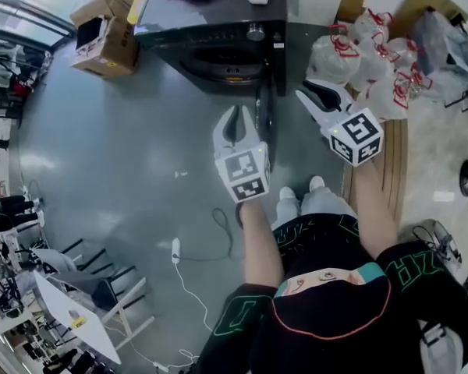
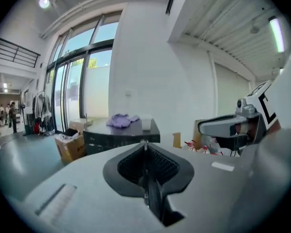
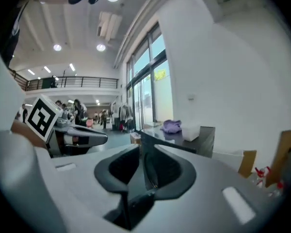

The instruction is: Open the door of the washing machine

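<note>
Judging from the head view, the washing machine (image 1: 210, 29) stands on the floor straight ahead of the person. Its door (image 1: 263, 127) already looks swung out toward them, seen edge-on, with the drum mouth showing behind it. The left tongs (image 1: 235, 127) are pinched together on nothing. The right tongs (image 1: 321, 93) stand only narrowly apart, also empty. Both hover near the door, the left just beside its edge, apparently not touching. To finish well, keep the 2 tongs clear of that edge, and nudge the door wider only if it swings back.
</note>
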{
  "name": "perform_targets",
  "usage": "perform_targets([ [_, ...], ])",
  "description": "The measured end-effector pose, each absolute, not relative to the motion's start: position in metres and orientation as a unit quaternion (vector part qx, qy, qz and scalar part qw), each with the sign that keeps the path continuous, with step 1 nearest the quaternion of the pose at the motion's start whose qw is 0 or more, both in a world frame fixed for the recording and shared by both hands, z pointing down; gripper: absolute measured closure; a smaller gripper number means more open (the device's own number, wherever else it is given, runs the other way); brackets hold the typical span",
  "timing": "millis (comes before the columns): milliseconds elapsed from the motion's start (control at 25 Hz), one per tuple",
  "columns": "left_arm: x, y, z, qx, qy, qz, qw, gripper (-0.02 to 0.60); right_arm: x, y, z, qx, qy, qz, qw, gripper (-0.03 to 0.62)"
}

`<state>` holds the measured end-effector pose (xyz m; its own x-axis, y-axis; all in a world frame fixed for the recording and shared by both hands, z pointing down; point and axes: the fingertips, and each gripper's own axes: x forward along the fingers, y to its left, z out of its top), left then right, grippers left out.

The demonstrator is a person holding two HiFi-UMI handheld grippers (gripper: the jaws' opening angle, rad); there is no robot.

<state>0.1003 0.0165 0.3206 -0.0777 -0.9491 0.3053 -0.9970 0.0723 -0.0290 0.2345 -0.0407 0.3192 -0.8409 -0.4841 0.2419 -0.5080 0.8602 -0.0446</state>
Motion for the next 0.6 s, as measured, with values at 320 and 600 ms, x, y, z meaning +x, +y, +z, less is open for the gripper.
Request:
perform_targets([
  [320, 0.12, -0.024, 0.218, 0.659, -0.746, 0.088, -0.022, 0.571, 0.308, -0.091, 0.241, 0.349, -0.93, 0.112, -0.04, 0.592],
  [600, 0.14, -0.055, 0.176, 0.657, -0.748, 0.054, -0.069, 0.571, 0.344, -0.125, 0.21, 0.419, -0.908, 0.029, 0.018, 0.592],
])
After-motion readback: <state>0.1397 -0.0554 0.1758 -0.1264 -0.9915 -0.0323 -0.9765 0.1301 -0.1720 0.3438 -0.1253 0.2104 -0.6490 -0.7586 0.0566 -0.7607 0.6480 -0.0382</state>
